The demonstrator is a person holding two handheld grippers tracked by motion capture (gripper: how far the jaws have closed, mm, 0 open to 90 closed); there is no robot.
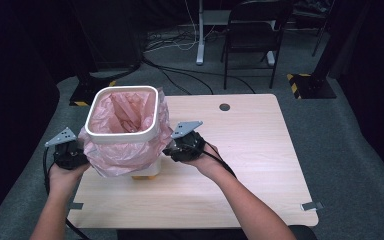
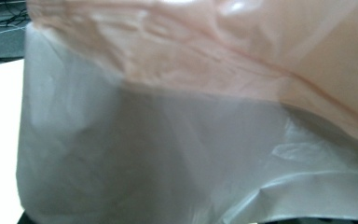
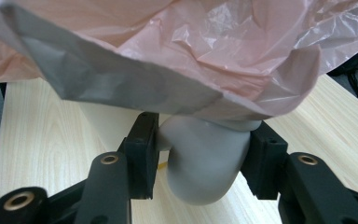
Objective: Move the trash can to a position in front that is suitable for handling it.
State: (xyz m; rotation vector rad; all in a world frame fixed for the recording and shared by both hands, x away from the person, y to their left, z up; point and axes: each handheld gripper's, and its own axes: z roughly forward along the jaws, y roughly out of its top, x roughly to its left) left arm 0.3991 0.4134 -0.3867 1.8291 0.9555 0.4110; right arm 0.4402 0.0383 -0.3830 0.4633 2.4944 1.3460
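A white bin point(image 1: 145, 170) stands on the left part of the light wooden table point(image 1: 250, 165), left of centre in the high view, with a pink plastic bag point(image 1: 125, 150) lining it and folded out over its white rim point(image 1: 122, 135), the loose plastic hanging down around the sides in a crumpled skirt. A bit of something yellow point(image 1: 143, 177) peeks from under the bin's base. The person's two forearms come up from the bottom of that frame, one on each side of the bin. The left gripper point(image 1: 70, 154) sits at the bin's left flank, pressed up against the hanging plastic; from its own view the pink bag point(image 2: 205, 51) crosses the top and a pale, blurred sheet of the same plastic point(image 2: 144, 158) covers the rest, so I cannot tell whether its jaws are apart or together. The right gripper point(image 1: 182, 145) is at the bin's right flank. In the right gripper view its two black jaws rise from the bottom of the frame, spread, one on each side of a rounded white part of the bin point(image 3: 205, 163), close to it or touching, under the draped pink bag point(image 3: 200, 51). In the high view, a dark round hole point(image 1: 224, 107) shows near the table's far edge, a folding chair point(image 1: 255, 35) stands beyond it, and cables point(image 1: 180, 40) run across the grey floor.
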